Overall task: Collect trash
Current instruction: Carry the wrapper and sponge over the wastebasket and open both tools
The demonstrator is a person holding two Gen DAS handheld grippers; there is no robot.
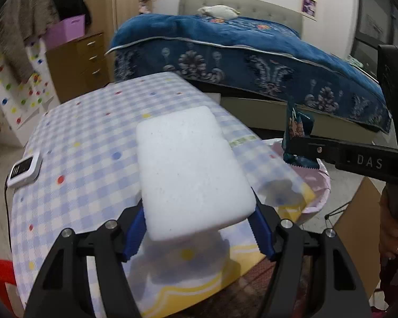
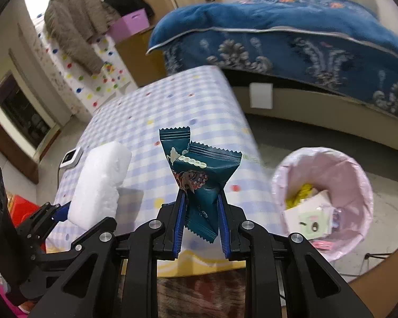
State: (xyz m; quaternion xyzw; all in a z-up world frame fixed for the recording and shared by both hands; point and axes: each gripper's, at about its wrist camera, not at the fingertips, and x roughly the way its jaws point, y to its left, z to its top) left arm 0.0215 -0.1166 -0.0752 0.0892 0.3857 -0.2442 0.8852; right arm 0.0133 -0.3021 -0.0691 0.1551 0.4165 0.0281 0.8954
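My left gripper (image 1: 197, 213) is shut on a white foam block (image 1: 188, 167) and holds it above the checked tablecloth (image 1: 87, 137). The block also shows in the right wrist view (image 2: 99, 185), at the left. My right gripper (image 2: 201, 201) is shut on a teal snack wrapper (image 2: 199, 175), held above the table's right edge. The wrapper shows in the left wrist view (image 1: 298, 135), pinched in the right gripper's fingers (image 1: 315, 149) over the bin. A bin with a pink liner (image 2: 353, 175) stands on the floor right of the table and holds several pieces of trash.
A small white device (image 1: 25, 169) with a cable lies at the table's left edge. A bed with a blue blanket (image 1: 252, 50) stands behind the table. A wooden drawer unit (image 1: 79, 63) with a purple box is at the back left. A red object (image 1: 0, 267) sits low left.
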